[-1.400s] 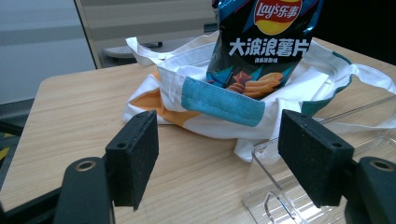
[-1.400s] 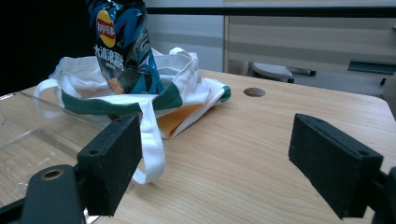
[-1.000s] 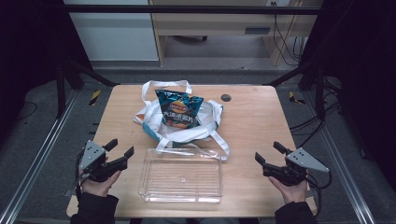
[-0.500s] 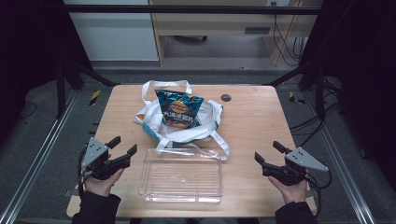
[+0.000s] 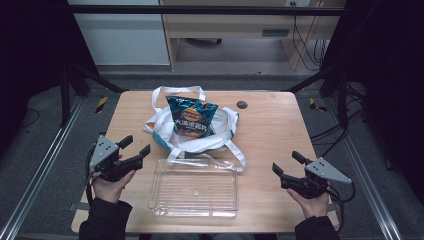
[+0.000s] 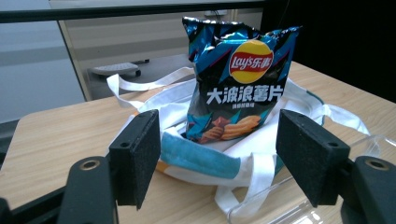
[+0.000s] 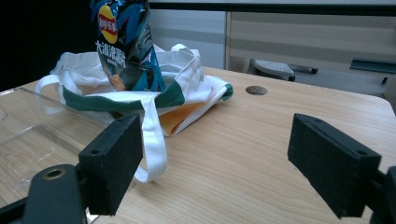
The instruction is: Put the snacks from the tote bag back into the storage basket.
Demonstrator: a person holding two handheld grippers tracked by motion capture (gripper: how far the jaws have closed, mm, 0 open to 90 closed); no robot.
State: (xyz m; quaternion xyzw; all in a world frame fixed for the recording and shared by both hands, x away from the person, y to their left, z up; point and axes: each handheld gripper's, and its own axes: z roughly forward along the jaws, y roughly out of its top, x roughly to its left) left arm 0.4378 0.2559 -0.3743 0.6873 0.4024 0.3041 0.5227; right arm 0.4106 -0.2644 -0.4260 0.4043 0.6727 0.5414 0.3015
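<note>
A dark blue bag of crisps [image 5: 191,118] [image 6: 238,74] [image 7: 122,44] stands upright in a white cloth tote bag [image 5: 220,131] [image 6: 219,158] [image 7: 187,84] with teal trim, at the table's middle. In front of it lies a clear plastic tray [image 5: 195,187] [image 6: 299,205] [image 7: 28,135]. My left gripper [image 5: 135,146] [image 6: 219,168] is open near the table's left edge, its jaws pointing at the tote. Open too, my right gripper [image 5: 285,162] [image 7: 229,172] hovers near the right front, with nothing between its pads.
The wooden table [image 5: 280,130] has a small round dark hole [image 5: 242,104] [image 7: 256,90] behind the tote. Loose white tote handles [image 5: 235,152] trail onto the tray's far rim. A desk and cables stand beyond the table.
My left gripper has shifted slightly right, toward the tray and tote. The right gripper has stayed in place.
</note>
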